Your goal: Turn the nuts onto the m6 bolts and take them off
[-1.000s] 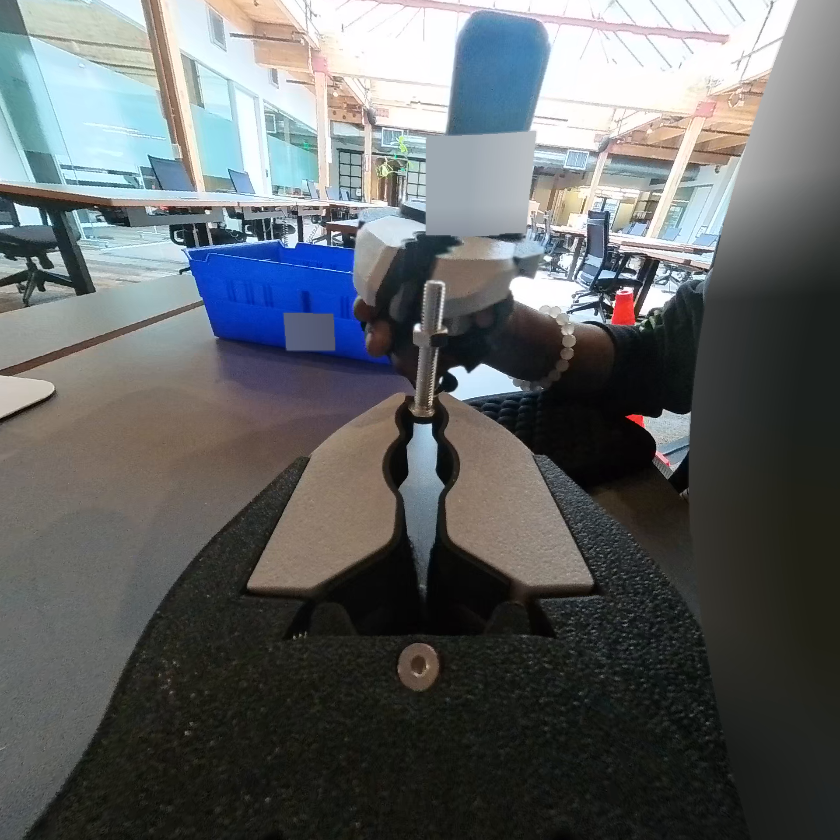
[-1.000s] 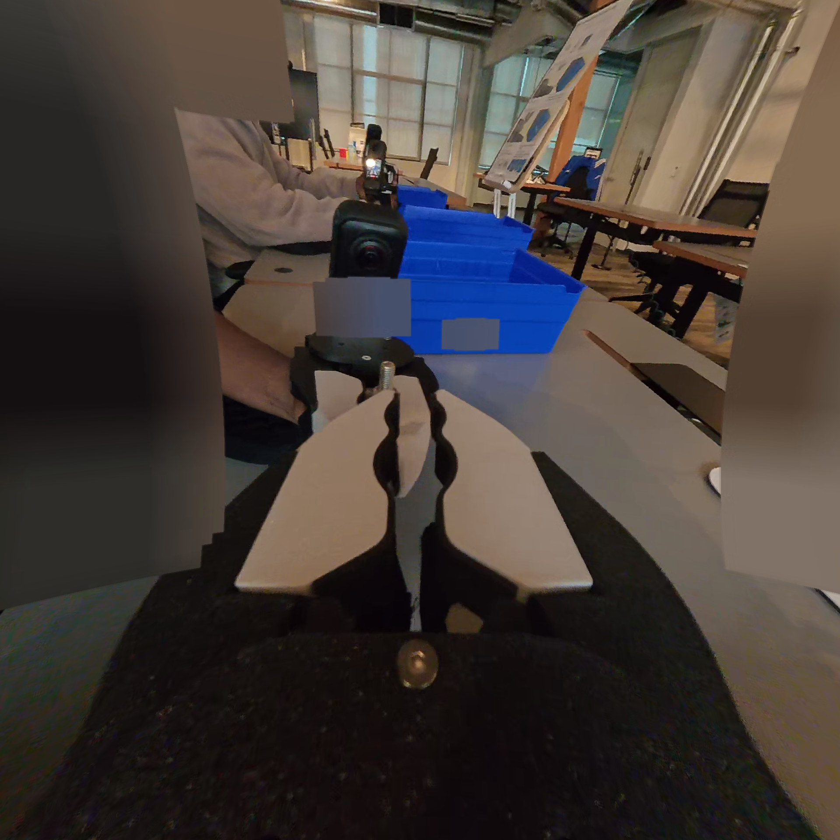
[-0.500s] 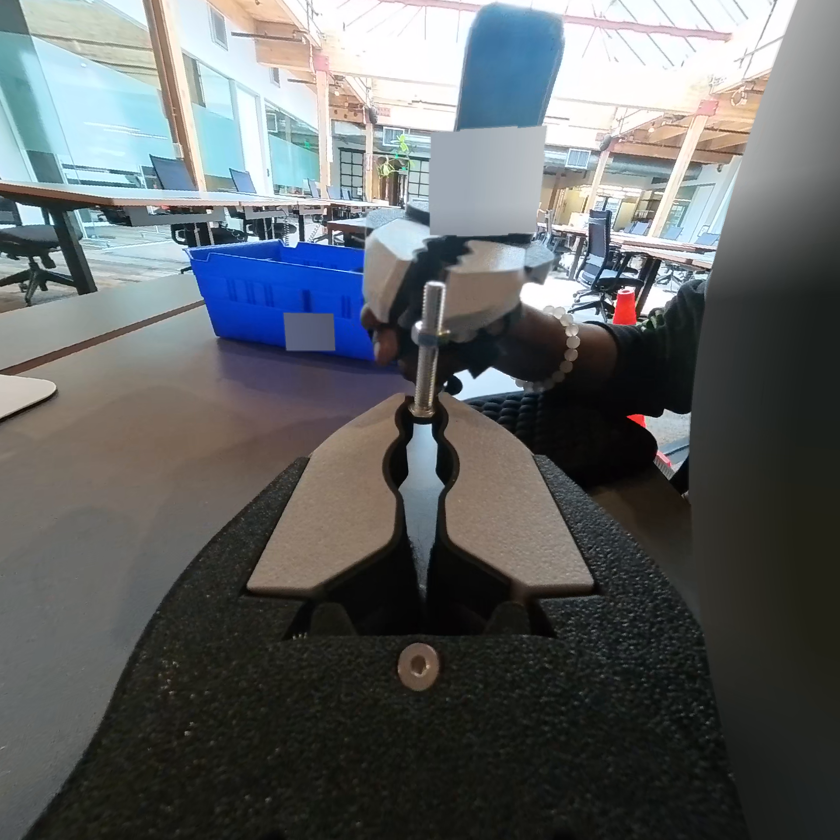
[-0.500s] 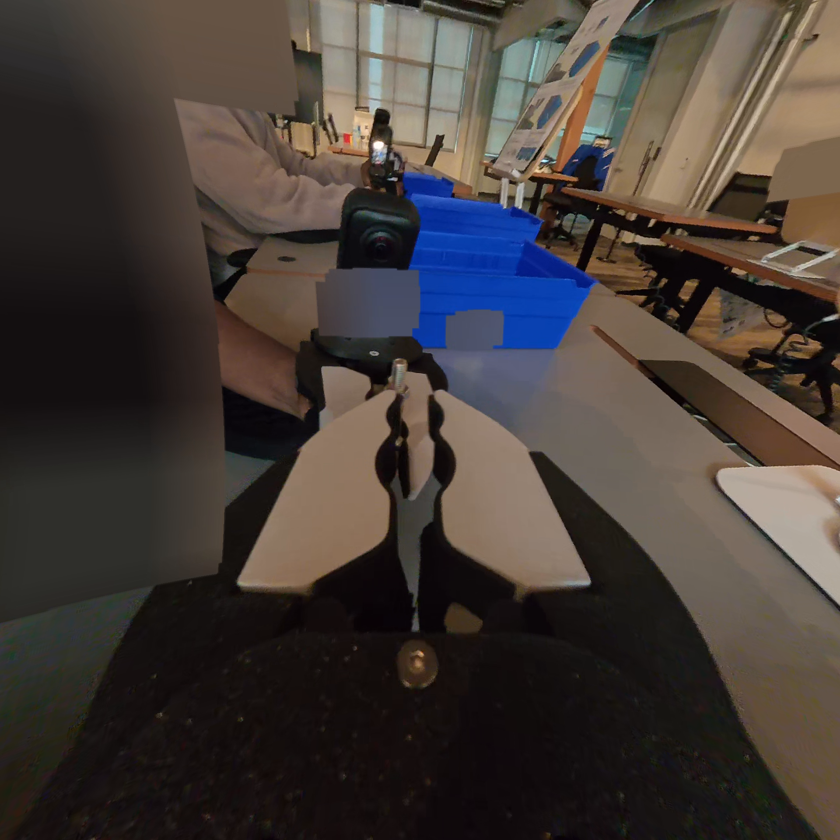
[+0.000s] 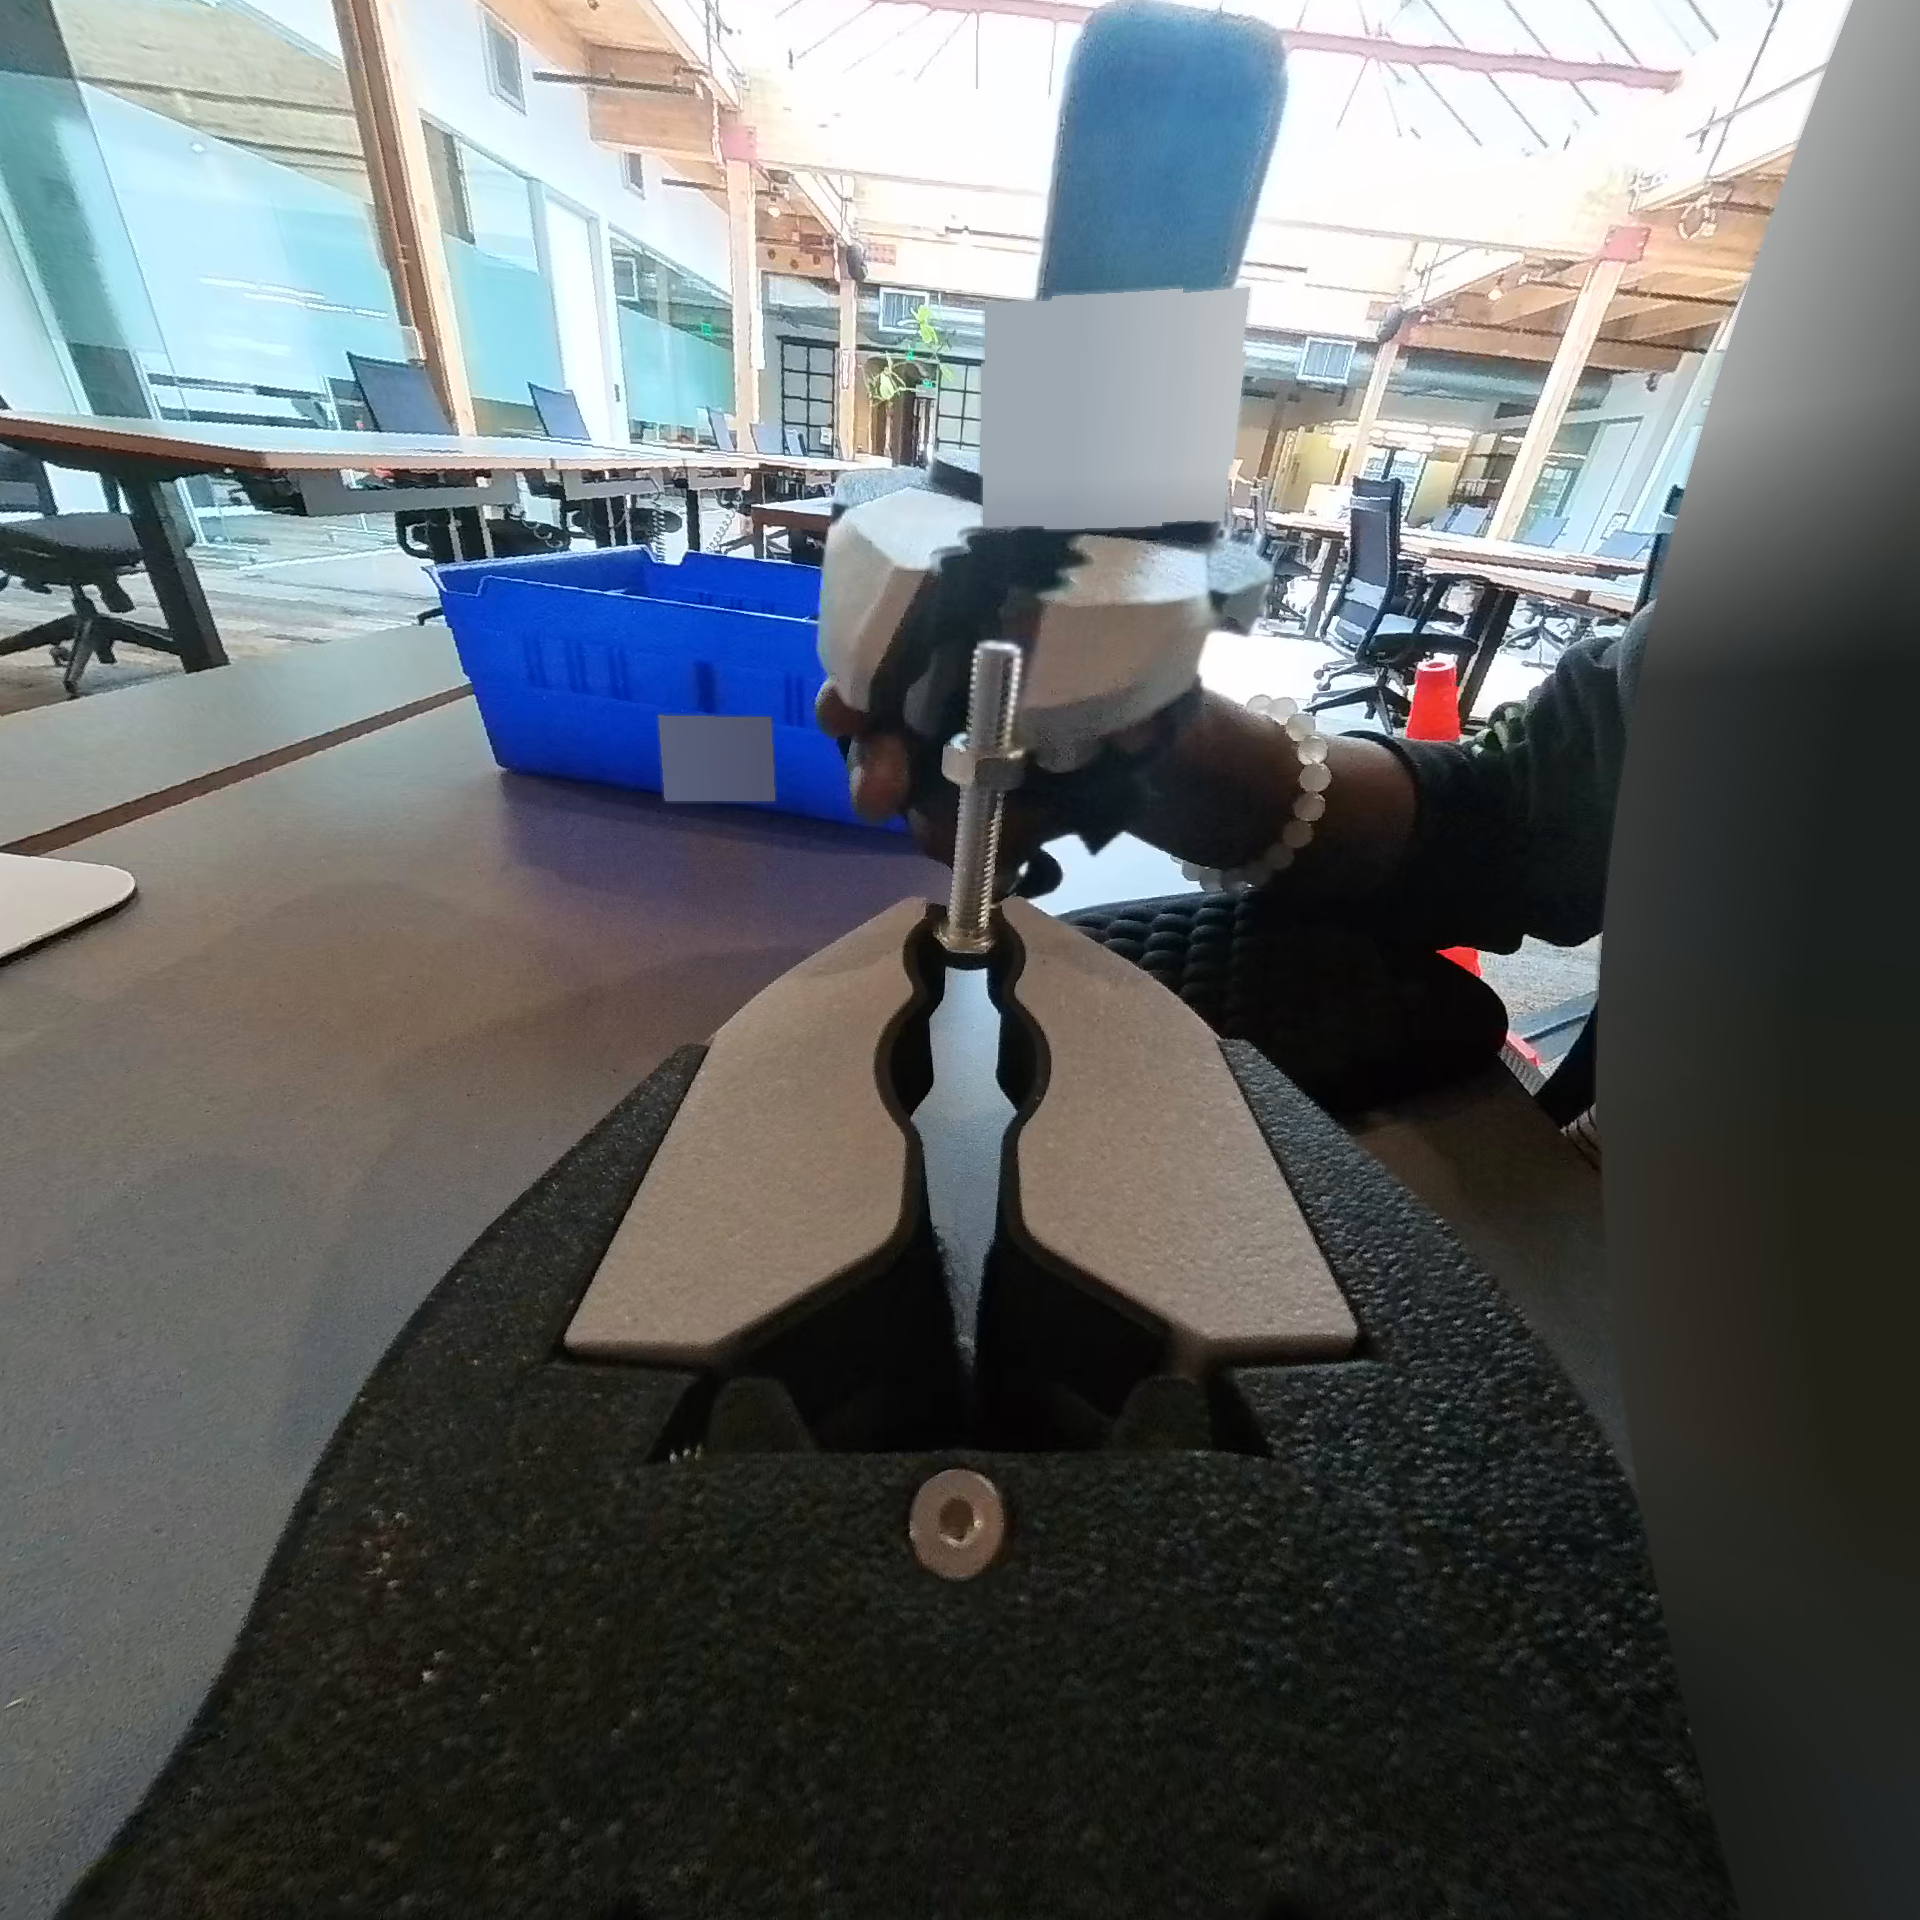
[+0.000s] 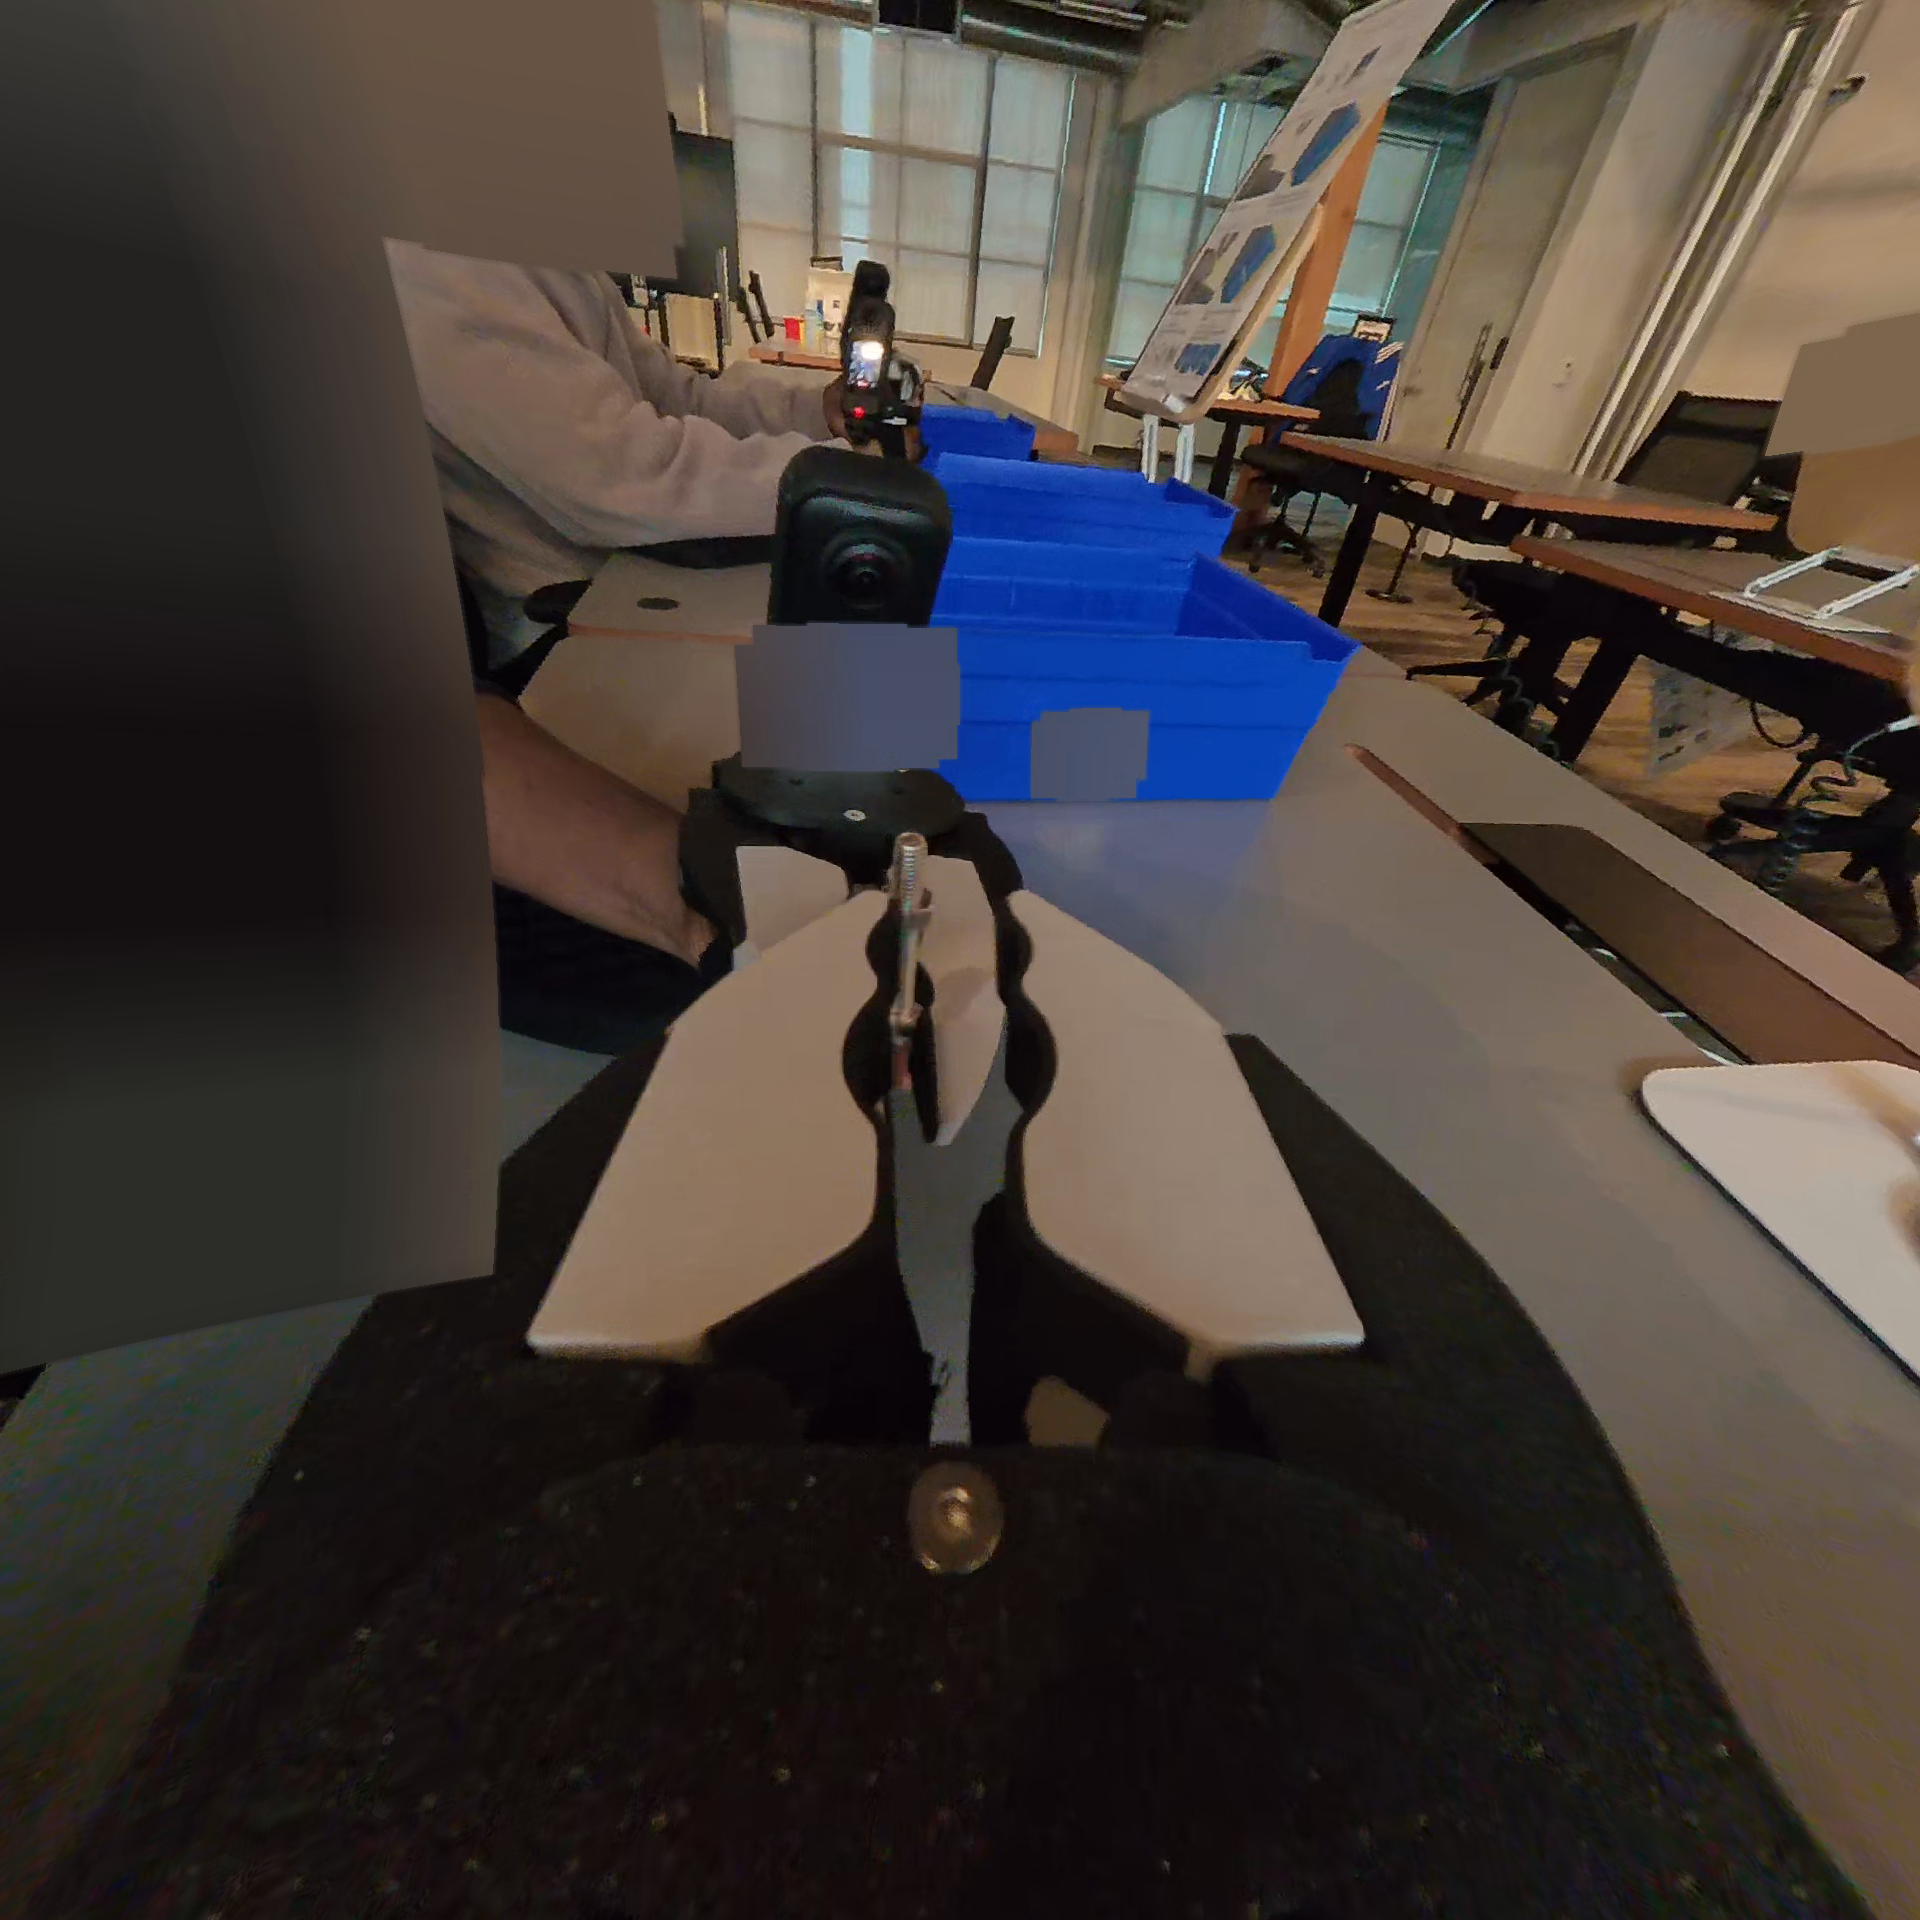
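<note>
Both tongs met over a grey table [image 5: 312, 1039]: the left gripper [image 5: 968, 935] clenched the head end of an upright silver bolt [image 5: 977, 821], a nut [image 5: 982, 767] threaded partway up its shaft. Facing it, the right gripper [image 6: 940, 914] stood released, its fingers apart around the bolt and not pressing the nut. Blue bins [image 6: 1132, 717] sat beyond, far across the table.
</note>
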